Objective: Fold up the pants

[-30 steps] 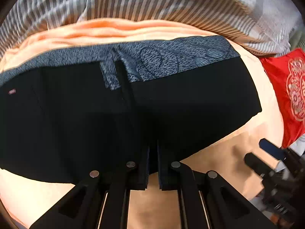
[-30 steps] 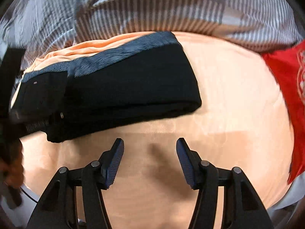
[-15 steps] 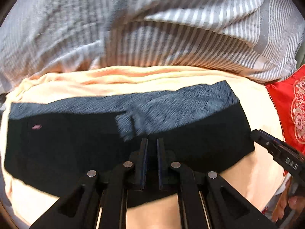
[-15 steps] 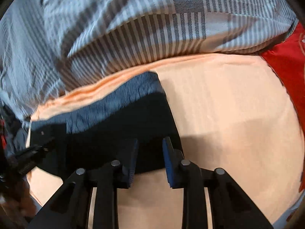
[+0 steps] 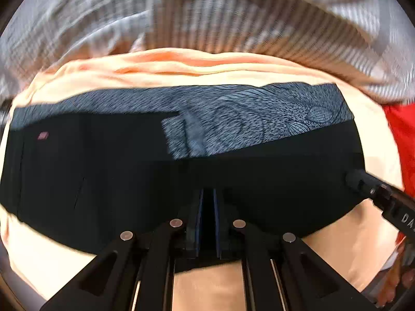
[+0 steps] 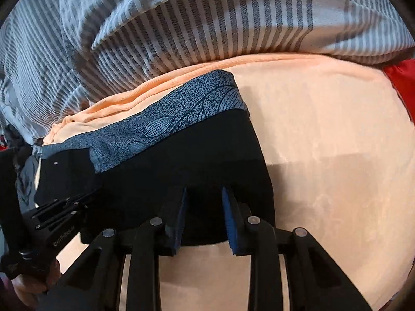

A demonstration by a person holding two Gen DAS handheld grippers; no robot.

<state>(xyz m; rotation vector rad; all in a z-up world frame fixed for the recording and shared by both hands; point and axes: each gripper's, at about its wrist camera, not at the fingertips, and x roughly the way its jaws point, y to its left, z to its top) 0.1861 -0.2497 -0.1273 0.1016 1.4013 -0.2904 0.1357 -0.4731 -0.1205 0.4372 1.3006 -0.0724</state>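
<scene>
The pants (image 5: pixel 129 176) are black with a grey-blue patterned waistband, folded into a long band on the peach sheet (image 5: pixel 212 70). My left gripper (image 5: pixel 207 220) has its jaws closed to a narrow gap on the near edge of the pants at their middle. My right gripper (image 6: pixel 205 215) stands over the right end of the pants (image 6: pixel 181 160), jaws part-way closed with black fabric between them. The right gripper also shows in the left wrist view (image 5: pixel 373 191). The left gripper shows at lower left in the right wrist view (image 6: pixel 57 212).
A grey and white striped duvet (image 6: pixel 207 26) is bunched along the far side of the peach sheet (image 6: pixel 337 155). A red patterned cloth (image 5: pixel 404 129) lies at the right edge.
Both grippers moved forward onto the pants' near edge. The right gripper's jaws narrowed from wide open and now sit over the right end. The left stayed closed on the fabric.
</scene>
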